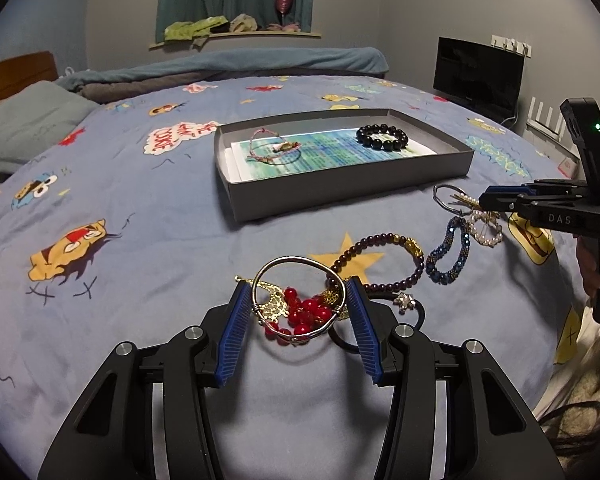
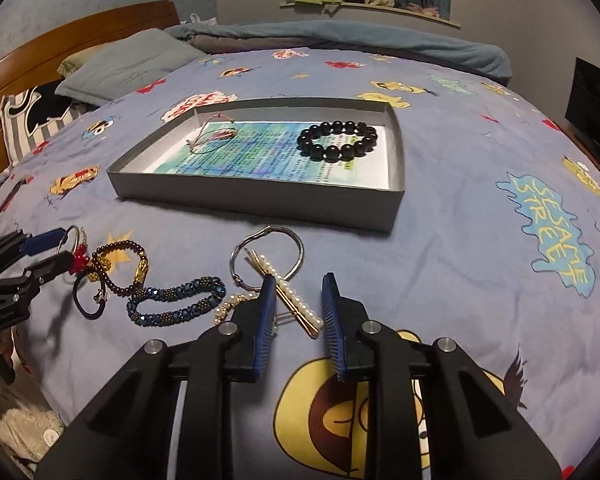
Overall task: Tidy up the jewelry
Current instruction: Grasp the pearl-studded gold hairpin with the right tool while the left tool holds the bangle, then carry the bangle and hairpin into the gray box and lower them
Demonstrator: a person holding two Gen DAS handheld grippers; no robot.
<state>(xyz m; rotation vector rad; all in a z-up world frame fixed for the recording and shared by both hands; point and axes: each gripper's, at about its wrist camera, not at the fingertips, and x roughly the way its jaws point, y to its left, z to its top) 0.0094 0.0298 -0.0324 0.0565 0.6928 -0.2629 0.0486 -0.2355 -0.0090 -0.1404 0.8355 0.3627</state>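
The shallow grey cardboard box (image 1: 340,196), lined with a blue-green printed paper sheet (image 2: 260,156), is sitting on the cartoon-print blue bedspread (image 1: 148,208). Inside it, a chunky black round-bead bracelet (image 2: 337,140) is lying towards one end and a thin pink cord bracelet (image 1: 274,148) towards the other.

Nearer than the box, the left gripper (image 1: 298,300) is standing wide open, its blue ribbed pads flanking a silver wire bangle (image 1: 296,296) tangled with glossy red beads (image 1: 304,312) and gold filigree; the pads seem to be touching the bangle's sides.

The right gripper (image 2: 298,300) is also spread apart, straddling a gold hair clip set with white pearls (image 2: 296,300) without gripping it. Between the two grippers, a dark-blue beaded rope bracelet (image 2: 176,300) and a maroon bead bracelet with gold charms (image 1: 380,260) are resting.
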